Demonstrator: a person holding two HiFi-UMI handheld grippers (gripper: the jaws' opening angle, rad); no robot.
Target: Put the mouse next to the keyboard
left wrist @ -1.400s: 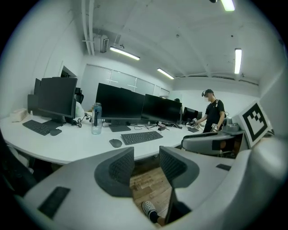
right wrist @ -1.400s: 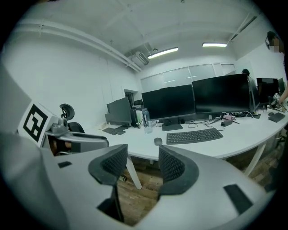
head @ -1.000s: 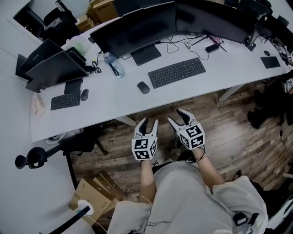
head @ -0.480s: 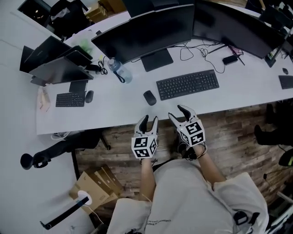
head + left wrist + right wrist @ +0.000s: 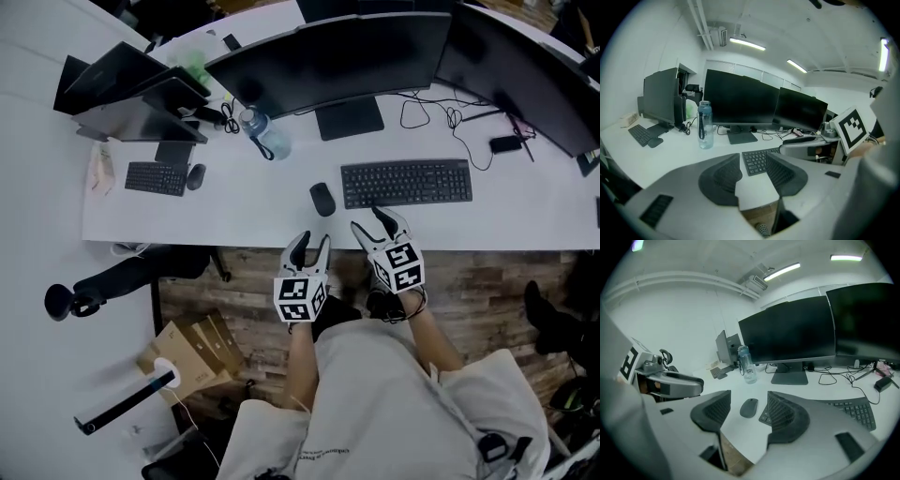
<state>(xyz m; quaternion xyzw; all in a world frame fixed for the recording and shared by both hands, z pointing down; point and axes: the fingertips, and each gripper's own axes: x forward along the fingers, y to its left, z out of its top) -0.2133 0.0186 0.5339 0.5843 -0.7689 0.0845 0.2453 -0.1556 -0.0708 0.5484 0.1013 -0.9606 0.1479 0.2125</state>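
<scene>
The mouse (image 5: 322, 199) lies on the desk (image 5: 225, 211) just left of the keyboard (image 5: 405, 183), not touching it. The right gripper (image 5: 373, 223) hangs over the desk's near edge, released. Its jaws have just been opening, and the mouse sits ahead in line with the gap, untouched. The left gripper (image 5: 311, 246) is released too, and empty. A good grasp likely means lowering the right pads squarely beside the mouse's long flanks (it looks low and smooth) before squeezing.
</scene>
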